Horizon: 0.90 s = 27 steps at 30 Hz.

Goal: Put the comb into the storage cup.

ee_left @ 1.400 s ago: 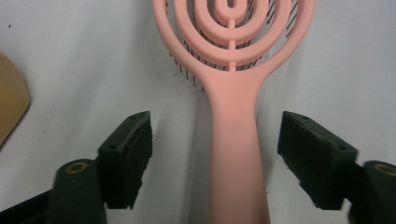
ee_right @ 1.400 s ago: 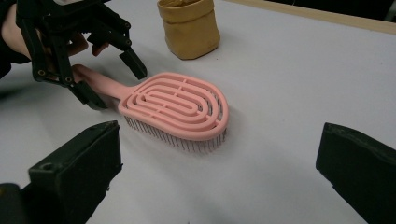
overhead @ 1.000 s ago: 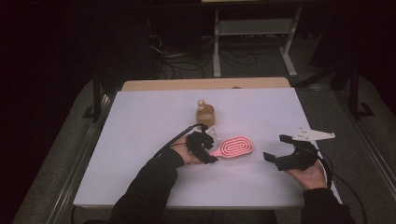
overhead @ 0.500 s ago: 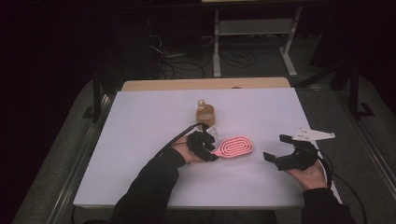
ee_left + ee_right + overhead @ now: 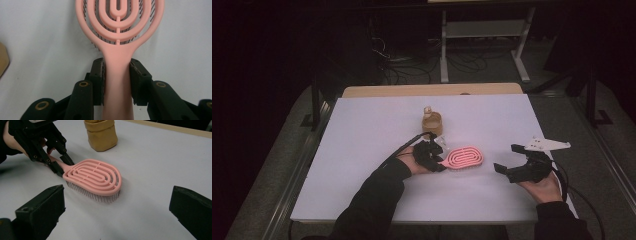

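**Left fingers clamped on the brush handle**

I have the pink hairbrush [image 5: 117, 75] lying bristles-down on the white counter [image 5: 362, 150], a little right of its middle and toward the near edge. Its handle points left, its oval head right. My left gripper [image 5: 435, 161] has just been closing, and in the left gripper view the handle runs straight up between the two fingers [image 5: 98, 77] — both pads press against its sides just below where the handle widens into the head. The head itself lies clear beyond the fingertips, its looped ribs and dark bristles showing.

My right gripper [image 5: 508, 159] hangs above the counter to the right of the brush, well apart from it, with its fingers spread wide and nothing between them. In the right gripper view the brush head lies ahead, between the lines of the two fingers [image 5: 42, 210] but far beyond their tips.

A small tan pot [image 5: 432, 121] stands on the counter beyond the brush — near it, not touching.
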### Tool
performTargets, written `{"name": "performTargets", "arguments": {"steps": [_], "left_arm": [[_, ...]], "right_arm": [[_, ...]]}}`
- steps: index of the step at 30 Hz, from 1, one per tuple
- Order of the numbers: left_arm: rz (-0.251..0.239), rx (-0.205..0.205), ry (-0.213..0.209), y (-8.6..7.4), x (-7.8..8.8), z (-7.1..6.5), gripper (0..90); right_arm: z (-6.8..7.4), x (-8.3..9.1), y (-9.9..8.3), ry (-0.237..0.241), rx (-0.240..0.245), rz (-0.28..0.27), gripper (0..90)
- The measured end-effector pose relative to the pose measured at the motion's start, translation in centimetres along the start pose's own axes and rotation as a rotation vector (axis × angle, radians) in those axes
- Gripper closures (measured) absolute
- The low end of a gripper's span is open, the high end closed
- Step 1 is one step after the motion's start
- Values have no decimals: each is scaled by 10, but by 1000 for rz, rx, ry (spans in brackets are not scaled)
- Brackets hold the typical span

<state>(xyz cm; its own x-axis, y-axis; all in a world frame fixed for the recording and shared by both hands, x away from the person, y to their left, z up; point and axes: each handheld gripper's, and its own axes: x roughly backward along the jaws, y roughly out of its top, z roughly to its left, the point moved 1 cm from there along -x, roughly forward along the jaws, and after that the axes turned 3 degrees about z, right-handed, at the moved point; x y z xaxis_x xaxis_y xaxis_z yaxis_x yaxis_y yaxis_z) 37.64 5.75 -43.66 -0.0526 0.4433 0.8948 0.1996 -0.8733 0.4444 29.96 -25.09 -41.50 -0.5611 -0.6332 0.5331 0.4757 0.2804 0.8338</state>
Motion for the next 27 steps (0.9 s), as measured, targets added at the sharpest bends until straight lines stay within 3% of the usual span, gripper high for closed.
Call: {"name": "performTargets", "arguments": {"steps": [8,15,21,27], "left_arm": [[17,-11,-8,2,0,0,694],[44,-26,23,5,0,-5,696],[32,-5,16,5,3,-3,697],[26,-21,56,5,9,-4,697]], "right_arm": [[0,0,0,-1,1,1,0],[0,0,0,-1,1,1,0],[0,0,0,-1,1,1,0],[0,0,0,-2,2,2,0]]}}
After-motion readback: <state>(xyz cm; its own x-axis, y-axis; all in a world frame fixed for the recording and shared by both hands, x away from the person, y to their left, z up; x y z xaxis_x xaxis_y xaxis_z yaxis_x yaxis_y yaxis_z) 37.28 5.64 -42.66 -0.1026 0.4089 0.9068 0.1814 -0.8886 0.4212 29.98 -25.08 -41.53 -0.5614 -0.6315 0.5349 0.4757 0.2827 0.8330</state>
